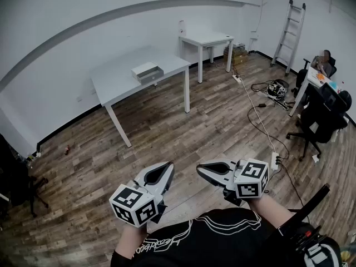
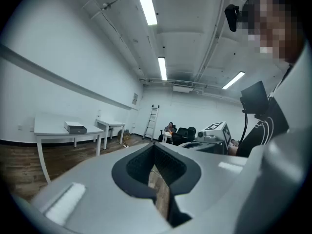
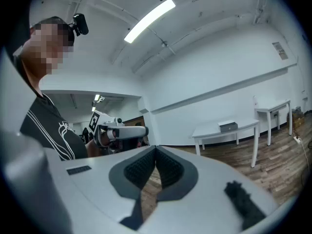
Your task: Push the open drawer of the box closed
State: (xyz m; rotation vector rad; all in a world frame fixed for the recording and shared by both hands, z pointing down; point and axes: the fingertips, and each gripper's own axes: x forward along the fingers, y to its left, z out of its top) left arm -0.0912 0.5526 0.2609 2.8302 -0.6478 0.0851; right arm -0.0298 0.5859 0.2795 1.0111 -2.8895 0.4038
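Note:
A small white box with a dark drawer front (image 1: 147, 72) sits on a long white table (image 1: 119, 82) across the room; it is too far away to tell how far the drawer stands out. The box also shows small in the left gripper view (image 2: 75, 127) and in the right gripper view (image 3: 228, 126). My left gripper (image 1: 168, 165) and right gripper (image 1: 199, 168) are held close to the person's body, far from the table. Both are shut with their tips together and nothing between them, as seen in the left gripper (image 2: 155, 145) and right gripper (image 3: 156, 148) views.
Wooden floor lies between me and the table. A smaller white table (image 1: 207, 40) stands behind it, a ladder (image 1: 289, 32) leans on the far wall. Cables and a power strip (image 1: 274, 161) run along the floor at right, near office chairs (image 1: 320, 121) and a seated person (image 1: 322, 63).

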